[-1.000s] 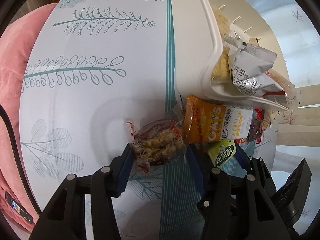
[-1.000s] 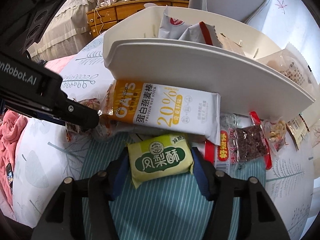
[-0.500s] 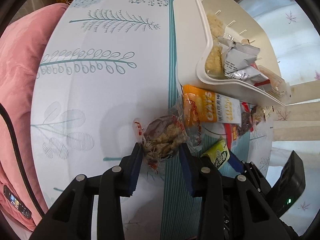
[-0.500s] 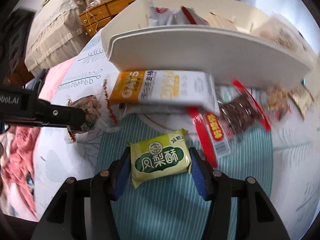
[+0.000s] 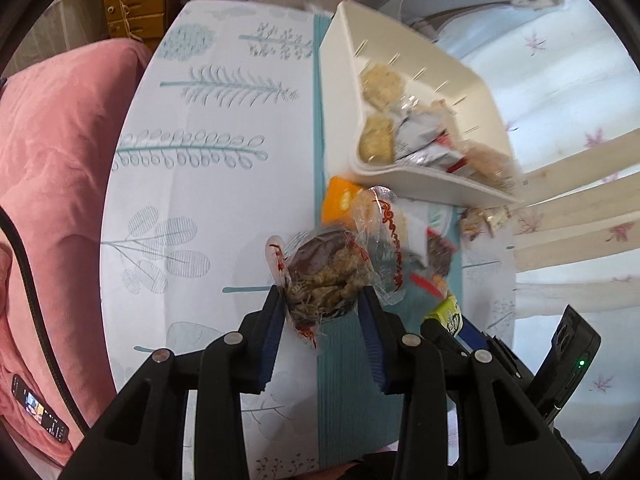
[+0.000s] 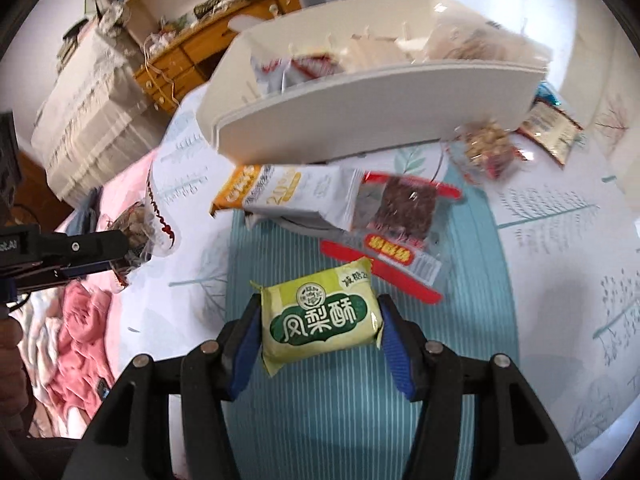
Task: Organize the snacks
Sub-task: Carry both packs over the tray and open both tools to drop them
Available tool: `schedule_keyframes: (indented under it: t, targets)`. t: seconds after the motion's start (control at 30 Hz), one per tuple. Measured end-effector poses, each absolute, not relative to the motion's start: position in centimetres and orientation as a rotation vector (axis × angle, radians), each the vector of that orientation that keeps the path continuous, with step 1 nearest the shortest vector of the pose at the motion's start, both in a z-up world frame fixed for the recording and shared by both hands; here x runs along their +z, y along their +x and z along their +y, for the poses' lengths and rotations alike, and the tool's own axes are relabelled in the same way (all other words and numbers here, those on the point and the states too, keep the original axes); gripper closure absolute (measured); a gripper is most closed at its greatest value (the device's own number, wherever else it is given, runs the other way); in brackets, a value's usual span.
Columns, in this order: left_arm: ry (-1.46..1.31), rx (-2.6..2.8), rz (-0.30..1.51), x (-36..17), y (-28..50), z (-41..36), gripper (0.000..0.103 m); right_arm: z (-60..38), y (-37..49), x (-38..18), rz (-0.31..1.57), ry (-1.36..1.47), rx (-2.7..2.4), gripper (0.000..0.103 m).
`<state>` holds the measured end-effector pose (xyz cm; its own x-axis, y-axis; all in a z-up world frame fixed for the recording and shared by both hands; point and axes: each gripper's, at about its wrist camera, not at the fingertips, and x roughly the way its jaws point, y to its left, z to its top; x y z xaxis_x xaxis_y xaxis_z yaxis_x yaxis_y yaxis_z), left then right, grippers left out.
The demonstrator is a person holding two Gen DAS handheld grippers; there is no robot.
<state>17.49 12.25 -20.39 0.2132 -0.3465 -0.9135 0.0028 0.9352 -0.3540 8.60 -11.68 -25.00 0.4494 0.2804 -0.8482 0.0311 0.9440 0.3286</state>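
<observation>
Left gripper [image 5: 322,306] pinches a crinkly clear packet of brown nutty snack [image 5: 326,276] between its blue ribbed pads, low in the centre of the left wrist view; a second ago the jaws stood wider around it on the cloth, and now it hangs lifted. Right gripper [image 6: 320,322] clamps a glossy yellow-green pineapple cake packet [image 6: 320,320], pillow-shaped, at lower centre of the right wrist view, raised compared with before and tilted. Just above it lie a red-edged clear packet of dark fruit [image 6: 404,208] and a white-and-orange oat bar wrapper [image 6: 292,194], flat and matte. Beyond them, toward the top of the frame, sits the smooth white plastic bin [image 6: 360,120], holding several silvery and pale packets. All rests on a tablecloth [image 6: 560,280] printed with teal leaves and stripes.
</observation>
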Motion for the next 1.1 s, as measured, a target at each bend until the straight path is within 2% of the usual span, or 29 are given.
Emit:
schedule_keyframes:
  t: [0.3, 0.67, 1.1]
  targets:
    - [-0.302, -0.318, 1.262, -15.7, 18.1, 11.0, 0.067, -13.2, 7.4, -20.1, 0.988, 0.381, 0.152, 0.048]
    - [-0.281, -0.353, 1.183, -11.8, 20.8, 8.8, 0.067, -14.7, 10.0, -13.2, 0.842, 0.307, 0.202, 0.047]
    - [-0.296, -0.298, 1.142, -10.6, 26.7, 5.9, 0.067, -16.5, 17.2, -11.5, 0.777, 0.217, 0.245, 0.047]
